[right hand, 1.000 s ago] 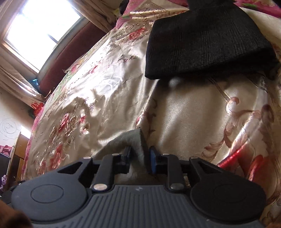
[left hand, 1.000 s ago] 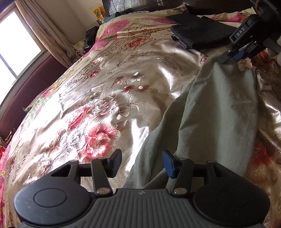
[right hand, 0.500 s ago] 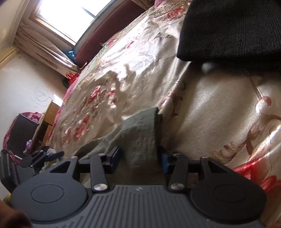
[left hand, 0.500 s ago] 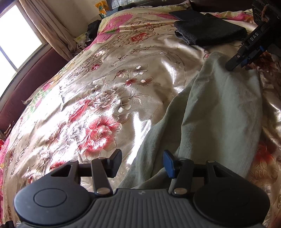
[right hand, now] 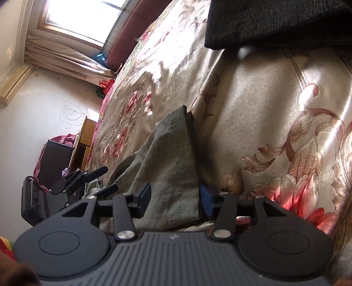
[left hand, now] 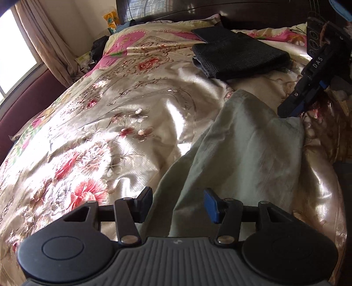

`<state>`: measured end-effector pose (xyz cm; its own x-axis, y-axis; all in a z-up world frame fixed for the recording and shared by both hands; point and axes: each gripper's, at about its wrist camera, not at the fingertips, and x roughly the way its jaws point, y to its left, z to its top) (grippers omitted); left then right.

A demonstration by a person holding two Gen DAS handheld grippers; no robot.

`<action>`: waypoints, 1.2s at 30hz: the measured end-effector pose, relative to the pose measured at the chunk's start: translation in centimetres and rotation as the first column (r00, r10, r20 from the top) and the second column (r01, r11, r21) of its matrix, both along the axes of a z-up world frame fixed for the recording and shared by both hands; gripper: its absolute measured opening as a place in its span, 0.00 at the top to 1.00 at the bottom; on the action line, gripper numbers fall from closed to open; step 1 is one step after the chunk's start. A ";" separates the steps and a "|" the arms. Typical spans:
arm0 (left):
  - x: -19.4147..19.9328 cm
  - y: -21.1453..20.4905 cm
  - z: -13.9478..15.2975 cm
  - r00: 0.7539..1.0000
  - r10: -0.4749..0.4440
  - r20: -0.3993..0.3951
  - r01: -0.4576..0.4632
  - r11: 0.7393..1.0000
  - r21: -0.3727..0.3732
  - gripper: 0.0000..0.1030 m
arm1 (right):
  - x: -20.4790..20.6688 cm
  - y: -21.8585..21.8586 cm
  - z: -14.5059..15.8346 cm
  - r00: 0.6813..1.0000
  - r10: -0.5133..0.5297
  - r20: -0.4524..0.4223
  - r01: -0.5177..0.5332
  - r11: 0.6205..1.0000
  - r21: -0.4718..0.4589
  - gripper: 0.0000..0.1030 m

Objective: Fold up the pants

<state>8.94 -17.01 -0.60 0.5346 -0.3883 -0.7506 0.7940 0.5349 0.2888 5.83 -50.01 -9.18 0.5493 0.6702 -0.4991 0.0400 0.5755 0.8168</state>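
Satin, cream with pink and red flowers, covers the bed [left hand: 92,123], and the grey-green pants [left hand: 248,154] lie along it, one end at the near edge and the other just short of the black folded cloth [left hand: 237,57]. White letters "DAS" are readable on the body of the right hand-held gripper [left hand: 290,110] where it shows in the left wrist view; no other writing can be read.

The left hand-held gripper [left hand: 178,204] is released, its jaws apart with the near end of the pants lying loosely between them and neither pad pressing the cloth. The right hand-held gripper [right hand: 173,200] has just been opening: a second ago its pads pinched the far corner of the pants, and now they stand apart on either side of that corner, which lies flat on the bed between them. In the same second the right wrist view has tipped, so that the window [right hand: 88,19] and the left hand-held gripper [right hand: 103,180] now show beside the pants.

Beyond the black cloth stands a dark headboard [left hand: 242,11]. Away from the pants, past the far side of the bed, are a maroon padded ledge [left hand: 26,96], a curtain [left hand: 44,44] and a bright window [left hand: 15,57].
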 end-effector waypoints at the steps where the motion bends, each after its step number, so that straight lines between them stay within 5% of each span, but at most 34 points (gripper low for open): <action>1: -0.2 -0.4 -0.3 1.000 -0.011 0.000 0.011 1.000 0.014 0.37 | 0.3 -0.1 -0.2 1.000 0.008 -0.022 -0.008 1.000 0.007 0.50; 6: -0.9 -0.9 -0.8 0.999 -0.038 -0.012 0.038 0.999 0.028 0.36 | -0.1 -0.8 0.0 0.997 0.067 -0.038 -0.067 0.998 0.002 0.64; 14: -0.9 -2.2 -1.8 0.998 -0.061 -0.002 0.061 0.998 0.016 0.36 | 1.3 -0.8 -0.6 0.984 0.092 -0.150 -0.093 0.996 0.000 0.64; 20: -0.4 -2.2 -2.0 0.998 -0.049 -0.027 0.049 0.999 0.005 0.34 | 1.4 -0.4 -2.6 0.996 0.055 -0.076 -0.037 0.976 0.213 0.59; 28: -0.1 -2.0 -2.1 0.998 -0.054 -0.028 0.055 0.998 0.007 0.28 | -0.9 -1.5 -3.0 0.996 -0.076 -0.048 0.087 0.954 0.285 0.59; 30: 0.0 -2.0 -2.2 0.998 -0.053 -0.029 0.053 0.999 0.004 0.28 | -2.0 -1.3 -1.9 0.992 -0.116 -0.051 0.125 0.956 0.264 0.58; 36: 0.2 -2.1 -2.3 0.998 -0.049 -0.034 0.049 0.999 0.009 0.27 | -1.7 1.6 0.3 0.988 -0.085 -0.132 0.074 0.994 -0.084 0.67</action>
<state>9.10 -19.10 -2.90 0.4893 -0.4061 -0.7718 0.8286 0.4925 0.2662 4.15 -48.36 -8.83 0.5230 0.5825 -0.6223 0.1955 0.6286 0.7528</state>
